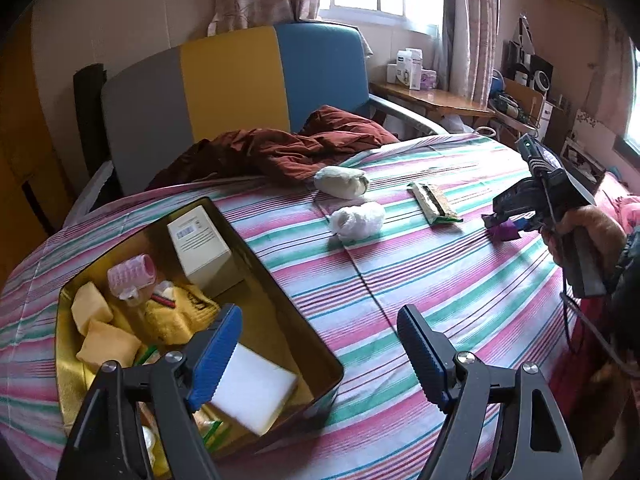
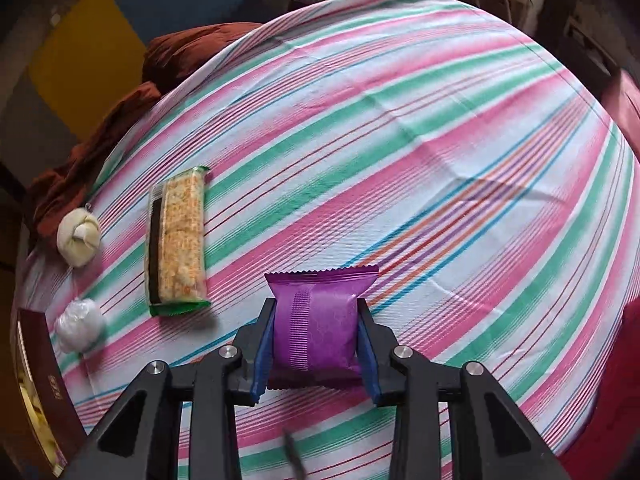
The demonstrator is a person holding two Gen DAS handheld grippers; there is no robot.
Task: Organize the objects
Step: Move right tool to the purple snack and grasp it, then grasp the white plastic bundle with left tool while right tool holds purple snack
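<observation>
- The right gripper [image 2: 316, 344] is clamped on the purple packet [image 2: 316, 320]; both blue pads press its sides, and the packet's long axis runs straight out along the fingers toward 12 o'clock in the right wrist view.
- Whether the packet is lifted clear of the striped bedsheet [image 2: 440, 140] or just touching it cannot be told.
- The left gripper [image 1: 320, 344] has its jaws spread wide with nothing between them, hanging over the near rim of the gold tin [image 1: 280, 280].
- The relation that matters: in the right wrist view the tin's edge [image 2: 36, 360] shows at about 9 o'clock, well apart from the held packet, so the carry likely runs leftward across the sheet.
- On that path lie the cracker pack [image 2: 178, 240] at 10 o'clock, long axis toward 12, and the white plastic wad [image 2: 78, 324] nearer the tin; the knotted cloth ball [image 2: 78, 236] sits beyond.
- The right hand holds the load; the left is nearer the tin and the white wad.
</observation>
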